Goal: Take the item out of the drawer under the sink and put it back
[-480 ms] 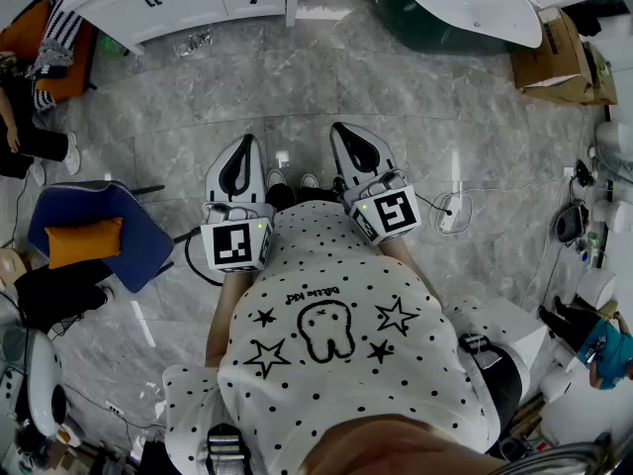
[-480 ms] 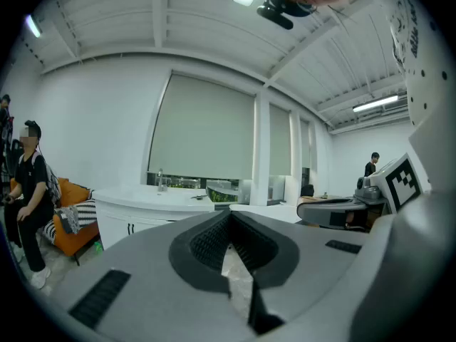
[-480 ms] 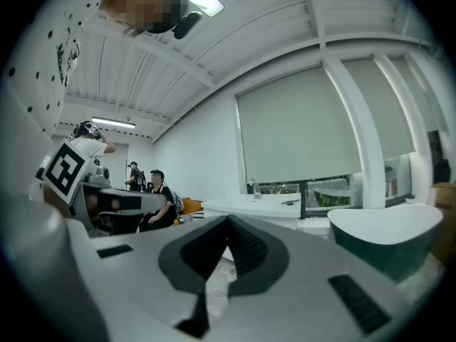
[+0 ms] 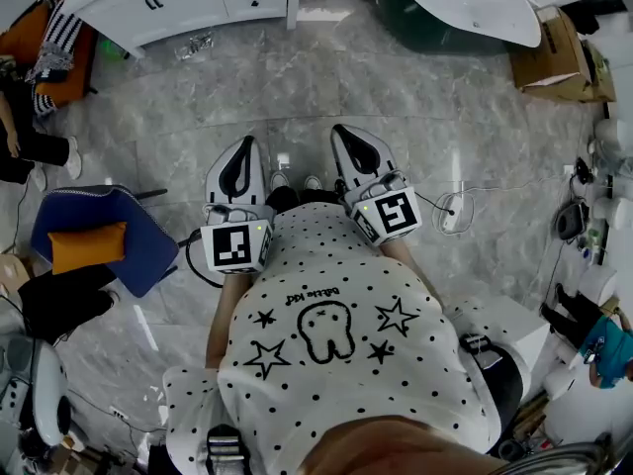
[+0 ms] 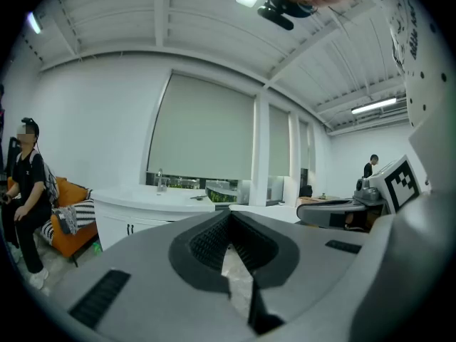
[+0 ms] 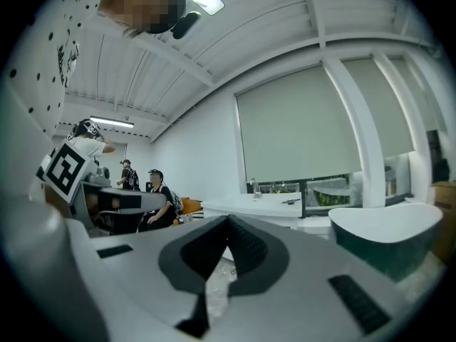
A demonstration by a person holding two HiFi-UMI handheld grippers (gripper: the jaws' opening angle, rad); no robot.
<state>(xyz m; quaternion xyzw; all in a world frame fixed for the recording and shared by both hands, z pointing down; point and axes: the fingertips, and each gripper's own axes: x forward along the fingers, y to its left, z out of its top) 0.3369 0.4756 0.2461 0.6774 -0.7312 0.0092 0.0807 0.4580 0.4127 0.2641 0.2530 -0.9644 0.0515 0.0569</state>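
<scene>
The item was out of sight, presumably inside the white vanity cabinet [image 4: 198, 8] with its drawers shut, so I could not judge whether it would be heavy, soft or slippery. My first hold would likely be a small dark drawer handle [image 4: 153, 0], stiff and narrow enough to pinch. The cabinet stood well apart from me across the grey marble-tiled floor [image 4: 396, 87], and my left gripper [image 4: 243, 148] and right gripper [image 4: 343, 135] were both closed on nothing.
</scene>
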